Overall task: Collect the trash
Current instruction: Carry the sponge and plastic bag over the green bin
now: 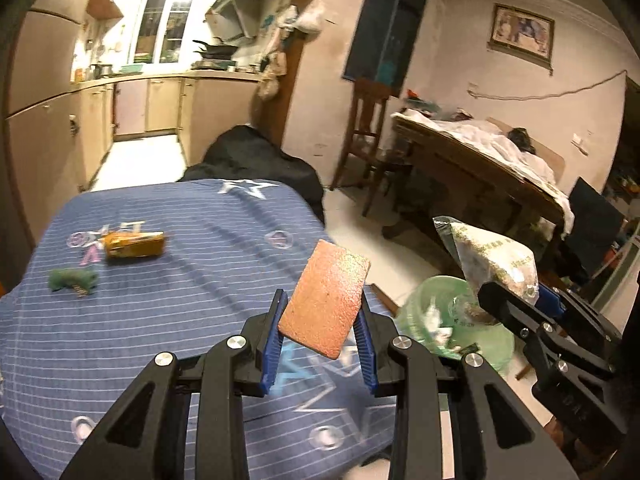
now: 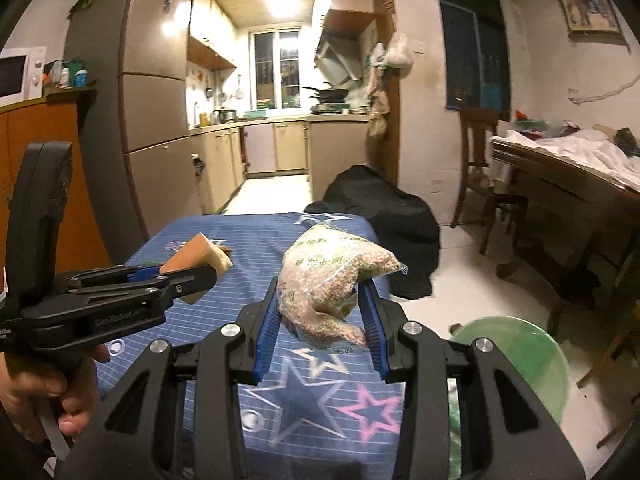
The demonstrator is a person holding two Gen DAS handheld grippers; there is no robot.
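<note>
Tongs left gripping one orange sponge, right tongs gripping one grain bag, two scraps on cloth.

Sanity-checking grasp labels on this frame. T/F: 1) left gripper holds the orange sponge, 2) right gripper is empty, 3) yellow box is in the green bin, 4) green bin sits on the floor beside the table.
1) The left gripper holds the orange sponge: true.
2) The right gripper is empty: false, it grips a clear bag of grains.
3) The yellow box is in the green bin: false, it lies on the blue tablecloth.
4) The green bin sits on the floor beside the table: true.
</note>
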